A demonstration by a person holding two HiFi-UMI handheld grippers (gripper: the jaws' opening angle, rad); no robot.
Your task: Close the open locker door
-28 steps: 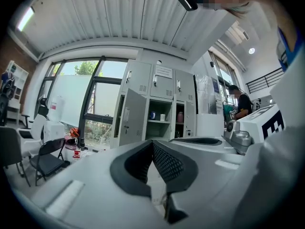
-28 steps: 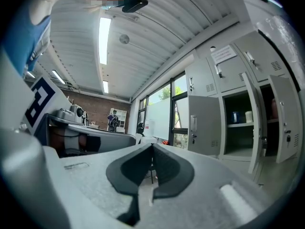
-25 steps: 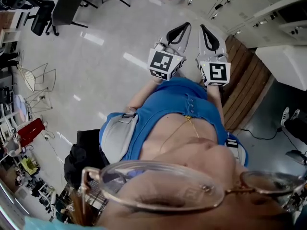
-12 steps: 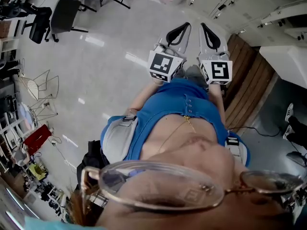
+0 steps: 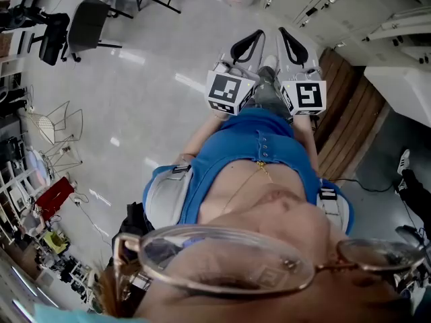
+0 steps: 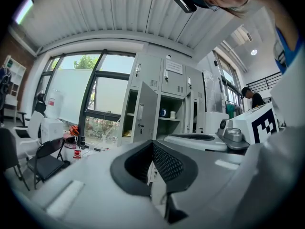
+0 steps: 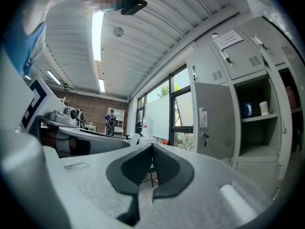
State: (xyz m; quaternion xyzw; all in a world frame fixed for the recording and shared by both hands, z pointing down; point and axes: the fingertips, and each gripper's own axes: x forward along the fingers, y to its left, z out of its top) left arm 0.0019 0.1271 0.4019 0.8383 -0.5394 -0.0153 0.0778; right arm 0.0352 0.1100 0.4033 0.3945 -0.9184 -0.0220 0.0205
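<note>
The biggest thing in your head view was the pale glossy floor (image 5: 135, 106), since you were looking almost straight down your own blue top. Ahead of you stood the bank of grey lockers (image 6: 167, 92), right beside a big window (image 6: 102, 99). The open locker door (image 6: 146, 114) was swung out to the left of its compartment (image 6: 170, 125), roughly square to the locker fronts. The right gripper view caught its face, with the handle (image 7: 203, 117) on show. Neither tool was touching the door, and both were well short of the lockers.

A strip of wooden boards (image 5: 347, 106) lay on the floor off to your right. A black chair (image 5: 87, 20) sat well away on your left.

You held both tools out past your chest, side by side and near each other, tips pointing the same way. The left tool (image 5: 257, 38) was clenched with nothing in it, and its own view showed the two black pads meeting at the tip. The right tool (image 5: 285, 36) was the same deal: pads pressed together and empty.

The smallest stuff was on the shelf inside the open compartment, where a blue cup (image 7: 248, 109) and a white cup (image 7: 263, 108) stood just beside each other.
</note>
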